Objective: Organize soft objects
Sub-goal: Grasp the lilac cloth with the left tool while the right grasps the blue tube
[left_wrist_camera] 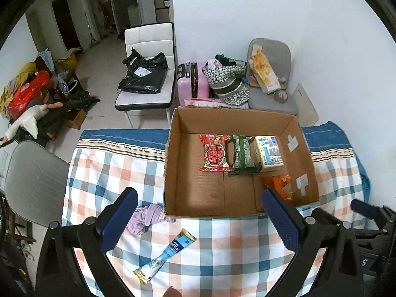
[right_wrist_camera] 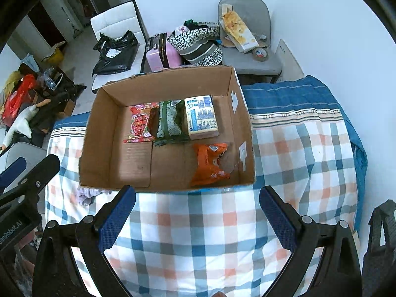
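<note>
An open cardboard box (left_wrist_camera: 173, 148) (right_wrist_camera: 106, 113) sits on the checked tablecloth. In it lie a red packet (left_wrist_camera: 214, 154) (right_wrist_camera: 141, 123), a green packet (left_wrist_camera: 241, 156) (right_wrist_camera: 169, 123), a blue-and-white tissue pack (left_wrist_camera: 268, 153) (right_wrist_camera: 201, 117) and an orange packet (left_wrist_camera: 277, 183) (right_wrist_camera: 209, 163). On the cloth in front of the box lie a lilac cloth (left_wrist_camera: 146, 217) (right_wrist_camera: 86, 194) and a light-blue stick sachet (left_wrist_camera: 167, 256). My left gripper (left_wrist_camera: 198, 217) is open and empty above the sachet. My right gripper (right_wrist_camera: 196, 212) is open and empty before the box's front wall.
The table (left_wrist_camera: 104, 168) (right_wrist_camera: 309, 148) ends at a blue cloth border. Behind it stand a white chair with a black bag (left_wrist_camera: 146, 74), a pink suitcase (left_wrist_camera: 193, 81) and a grey chair (left_wrist_camera: 272, 74) with clutter. Another grey chair (left_wrist_camera: 32, 183) is at the left.
</note>
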Motion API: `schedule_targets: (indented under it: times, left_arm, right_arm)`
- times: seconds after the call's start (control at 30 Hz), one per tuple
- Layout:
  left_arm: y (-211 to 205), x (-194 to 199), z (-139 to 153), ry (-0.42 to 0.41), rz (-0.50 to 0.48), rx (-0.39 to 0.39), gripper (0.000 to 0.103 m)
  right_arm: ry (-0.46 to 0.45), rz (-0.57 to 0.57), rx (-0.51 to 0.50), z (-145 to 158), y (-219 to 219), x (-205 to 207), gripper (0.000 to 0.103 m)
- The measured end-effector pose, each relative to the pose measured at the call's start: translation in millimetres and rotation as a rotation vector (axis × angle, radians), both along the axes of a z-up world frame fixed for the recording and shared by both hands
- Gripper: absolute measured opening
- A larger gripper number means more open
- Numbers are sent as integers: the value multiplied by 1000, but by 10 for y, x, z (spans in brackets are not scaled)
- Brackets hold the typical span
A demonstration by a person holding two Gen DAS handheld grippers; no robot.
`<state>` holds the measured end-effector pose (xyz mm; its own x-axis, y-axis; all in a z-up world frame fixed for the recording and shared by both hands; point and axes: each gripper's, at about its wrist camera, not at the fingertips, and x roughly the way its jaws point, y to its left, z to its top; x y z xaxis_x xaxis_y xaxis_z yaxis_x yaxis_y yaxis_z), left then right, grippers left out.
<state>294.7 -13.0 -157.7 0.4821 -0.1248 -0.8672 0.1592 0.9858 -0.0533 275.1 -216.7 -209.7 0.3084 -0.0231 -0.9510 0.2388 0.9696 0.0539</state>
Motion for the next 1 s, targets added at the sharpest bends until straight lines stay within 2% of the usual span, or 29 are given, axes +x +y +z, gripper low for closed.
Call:
schedule_targets:
  times: [0.13,0.23,0.43,0.57,0.63,0.7,0.73,0.77,0.8,0.87,1.0]
  left_arm:
    - [414,-232,46,-15,45,25,103]
    - [813,-383,-63,15,95,73,103]
    - [1736,-622,-617,149,220,189,103]
    - [2072,-623,-963,204,261,249,103]
    - [2188,-587,-1107,219,263,280,103]
    - [2222,-530,-1222,232,248,304,103]
    - [2230,-501,-1277,238,237,307,103]
    - [2242,-460,-1339,249,219,311,103]
    - [2218,-406,-1397,261,199,318,103]
    - [2134,-296,-1465,280,141,308,103]
    - [1799,-28,-1614,298,-2,294,103]
  right_arm:
    - [13,-26,29,10,194,-194,102]
    - [64,-26,124,-191,471,-338,102]
    - [244,-46,363,-1126,1287,-498,102]
    - [338,-82,429,-1755,1837,-454,101]
    - [361,-96,444,-1964,2038,-414,99]
    - [384,-108,451,-2165,2220,-341,90]
    - [399,-116,454,-2250,2266,-305,82]
    - [414,-123,454,-2324,2318,-278,68]
    - [428,-131,458,-2424,2366,-270,62]
    - [443,-140,427,-2503,2374,-290,28]
    - [429,-155,409,-2431,2158,-469,20]
